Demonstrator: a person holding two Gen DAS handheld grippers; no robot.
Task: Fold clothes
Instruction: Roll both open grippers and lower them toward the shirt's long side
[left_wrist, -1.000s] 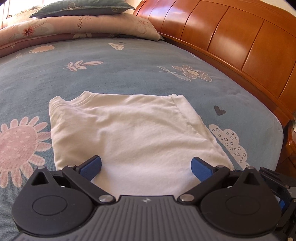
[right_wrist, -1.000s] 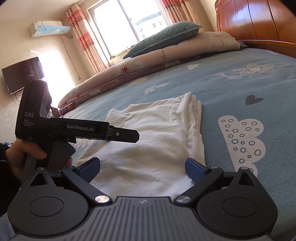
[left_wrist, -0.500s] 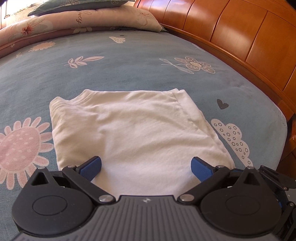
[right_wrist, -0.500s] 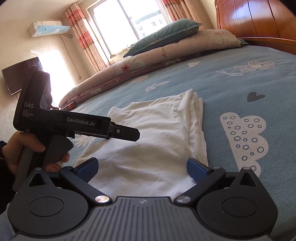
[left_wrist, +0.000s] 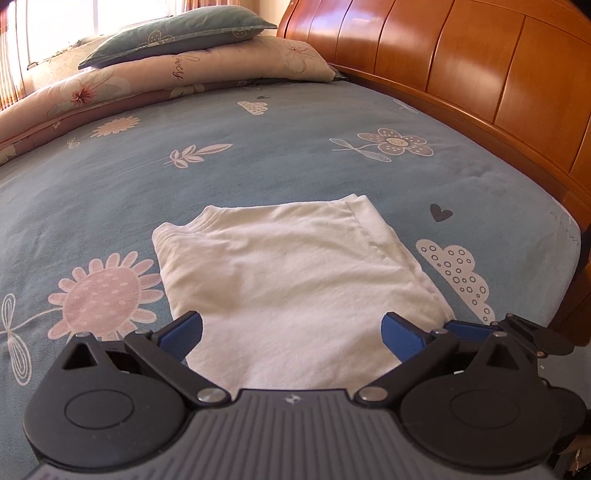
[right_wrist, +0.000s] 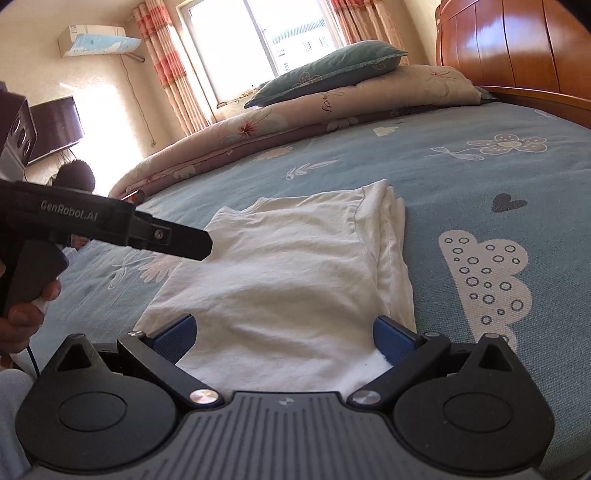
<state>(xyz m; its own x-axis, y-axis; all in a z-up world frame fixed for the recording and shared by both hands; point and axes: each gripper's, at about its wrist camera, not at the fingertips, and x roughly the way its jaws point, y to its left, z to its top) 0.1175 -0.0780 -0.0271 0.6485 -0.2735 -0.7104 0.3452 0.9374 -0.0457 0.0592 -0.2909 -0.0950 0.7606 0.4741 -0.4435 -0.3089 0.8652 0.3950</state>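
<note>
Blue-padded fingers (left_wrist: 181, 332) of the left gripper (left_wrist: 291, 332) and right gripper (right_wrist: 284, 334) are spread wide, holding nothing, above the near edge of the folded white cotton T-shirt (left_wrist: 295, 273), which lies flat on the blue flower-printed bedsheet (left_wrist: 258, 162).

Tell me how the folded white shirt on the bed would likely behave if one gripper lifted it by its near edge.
The white shirt looks like thin, soft knit with shallow wrinkles, so it would probably droop rather than hold flat. Its stacked layers show loose at the right edge, so they may slide apart and unfold. It is likely light.
</note>
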